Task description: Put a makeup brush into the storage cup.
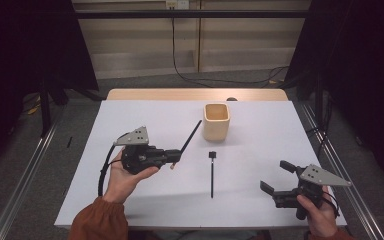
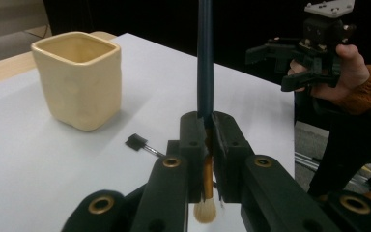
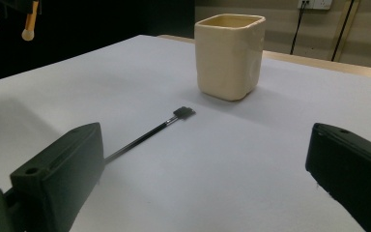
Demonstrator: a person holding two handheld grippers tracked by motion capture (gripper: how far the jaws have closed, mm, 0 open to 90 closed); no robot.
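My left gripper [image 1: 176,156] is shut on a thin brush [image 1: 191,136] with a dark handle, which points toward the cream square cup [image 1: 215,121]. In the left gripper view the jaws [image 2: 206,126] pinch the brush [image 2: 205,58] near its gold ferrule, the pale bristle tip hanging behind them. The cup [image 2: 79,79] stands upright ahead to the left. A second, black flat-headed brush [image 1: 212,172] lies on the white table between the hands. My right gripper [image 1: 276,176] stands open near the front right with nothing between its fingers [image 3: 205,169]; the black brush [image 3: 149,133] and cup [image 3: 229,55] lie ahead of it.
The white table top [image 1: 130,115] ends in a wooden strip at the back. Metal rails run along the floor on both sides. Dark curtains and cables stand beyond the table. In the left gripper view the other hand's gripper [image 2: 278,67] shows at the upper right.
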